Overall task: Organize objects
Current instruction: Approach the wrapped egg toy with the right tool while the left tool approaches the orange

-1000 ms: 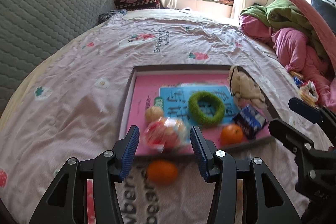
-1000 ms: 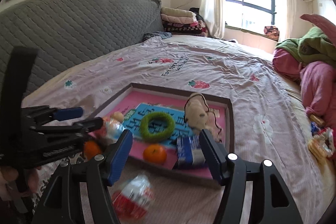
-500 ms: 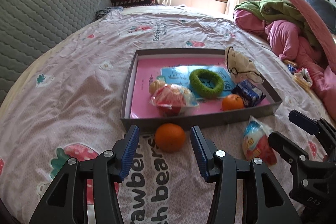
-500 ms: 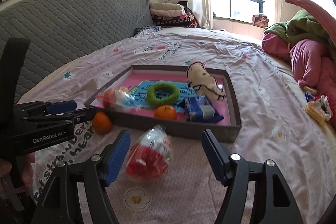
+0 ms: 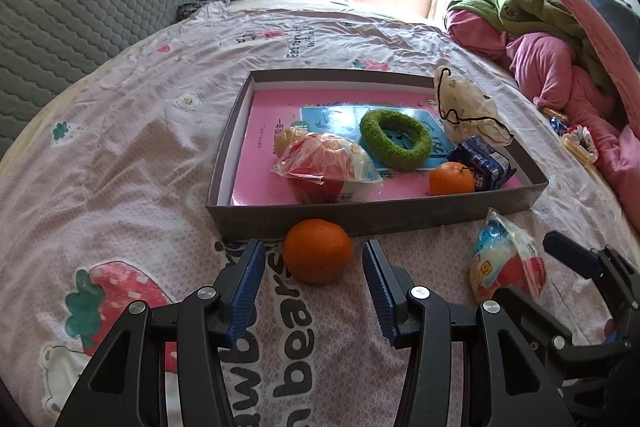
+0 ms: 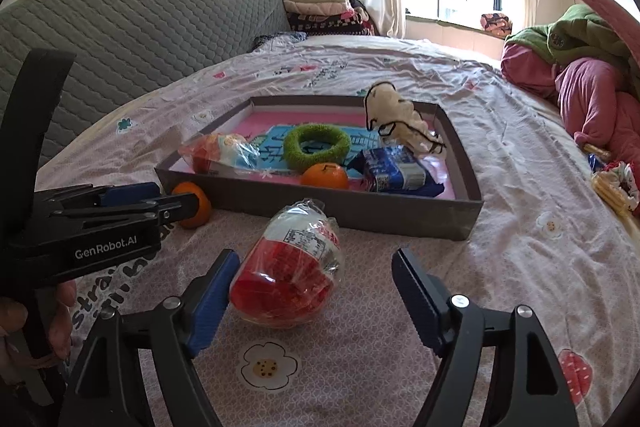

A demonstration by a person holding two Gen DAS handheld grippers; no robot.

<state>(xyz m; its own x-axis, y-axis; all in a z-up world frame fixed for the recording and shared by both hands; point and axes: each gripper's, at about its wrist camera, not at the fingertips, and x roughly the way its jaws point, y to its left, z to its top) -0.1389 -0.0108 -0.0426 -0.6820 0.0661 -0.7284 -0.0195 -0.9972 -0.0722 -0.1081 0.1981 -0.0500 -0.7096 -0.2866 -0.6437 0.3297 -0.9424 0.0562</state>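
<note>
Both grippers drawn back, fingers (image 5: 248,279) released, snack pack (image 6: 290,263) pointing trayward

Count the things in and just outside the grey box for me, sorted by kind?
Oranges: 2
Wrapped snack cups: 2
Green ring: 1
Blue packet: 1
Cream pouch: 1
Small yellowish ball: 1
Total: 8

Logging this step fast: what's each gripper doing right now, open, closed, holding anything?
Left gripper: open, empty, an orange on the bed between its fingers.
Right gripper: open, empty, a wrapped snack between its fingers.
</note>
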